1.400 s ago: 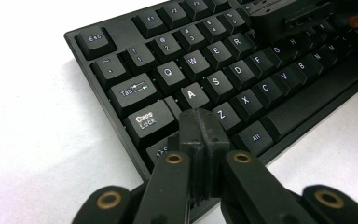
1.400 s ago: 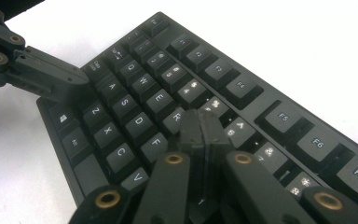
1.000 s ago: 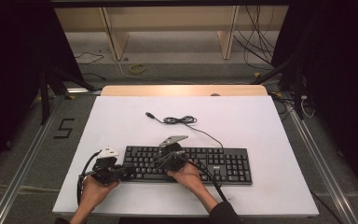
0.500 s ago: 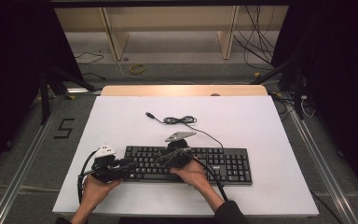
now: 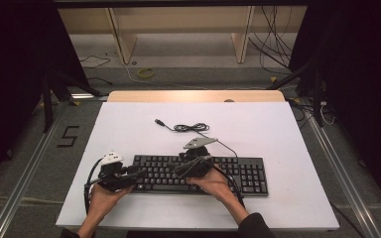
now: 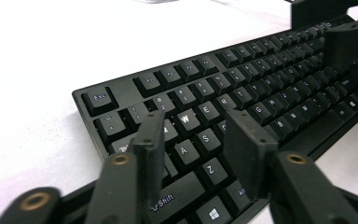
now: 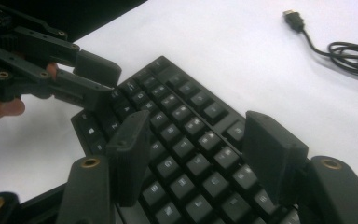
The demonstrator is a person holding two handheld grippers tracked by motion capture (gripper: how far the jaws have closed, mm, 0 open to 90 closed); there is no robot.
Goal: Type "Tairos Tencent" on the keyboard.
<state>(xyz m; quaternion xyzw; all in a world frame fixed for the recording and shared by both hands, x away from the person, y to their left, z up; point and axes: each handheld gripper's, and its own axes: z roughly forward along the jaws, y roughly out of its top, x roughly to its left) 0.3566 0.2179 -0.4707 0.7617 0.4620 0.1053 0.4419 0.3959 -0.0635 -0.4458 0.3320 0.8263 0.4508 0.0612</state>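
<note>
1. Keyboard point(image 5: 198, 174) lay flat on the white counter point(image 5: 278, 134), near the edge closest to the person, with its long side running across the counter
2. Its cable point(image 5: 191, 128) lay in a loose coil on the counter just behind it, and the plug point(image 7: 292, 18) rested apart from the keys
3. Left hand-held gripper point(image 5: 129, 173) hovered at the left end of the keyboard, held in the person's left hand point(image 5: 104, 194)
4. In the left gripper view its jaws stood parted with nothing between them, the gap over the A, S and Z keys point(image 6: 200, 149)
5. Right hand-held gripper point(image 5: 186, 171) sat over the middle-left keys, held in the right hand point(image 5: 217, 182)
6. In the right gripper view its jaws were spread wide with nothing clamped, and keys showed in the gap
7. The two hand-held grippers were near each other; whether either touched the keys could not be told
</note>
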